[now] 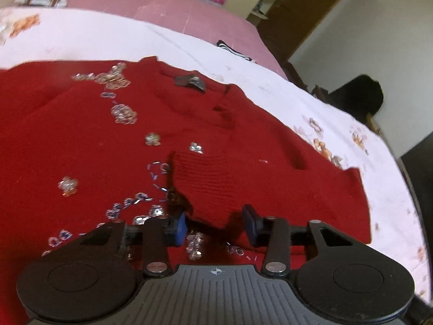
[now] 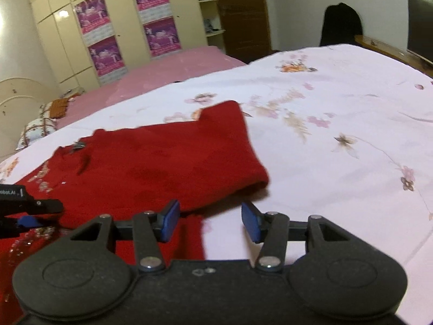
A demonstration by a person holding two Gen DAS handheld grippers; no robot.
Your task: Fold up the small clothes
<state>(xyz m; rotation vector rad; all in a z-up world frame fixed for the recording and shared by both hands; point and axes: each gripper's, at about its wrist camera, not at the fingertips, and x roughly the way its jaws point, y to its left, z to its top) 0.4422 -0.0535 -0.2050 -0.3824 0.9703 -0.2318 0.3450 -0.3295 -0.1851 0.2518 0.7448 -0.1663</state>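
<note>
red sweater (image 1: pixel 189 140) flat on bedsheet (image 2: pixel 324 135) | beneath both open jaws

A bed covered by a white floral sheet (image 2: pixel 338 103) fills the lower right of the right wrist view. A pink bedspread (image 2: pixel 162 73) lies beyond it at centre left. Cream wardrobe doors (image 2: pixel 54 40) at upper left carry purple posters (image 2: pixel 93 13). A brown wooden door (image 2: pixel 240 10) stands at top centre. A dark chair (image 2: pixel 342 24) sits upper right against a white wall (image 2: pixel 297 5). Patterned pillows (image 2: pixel 38 127) rest at the left edge.
</note>
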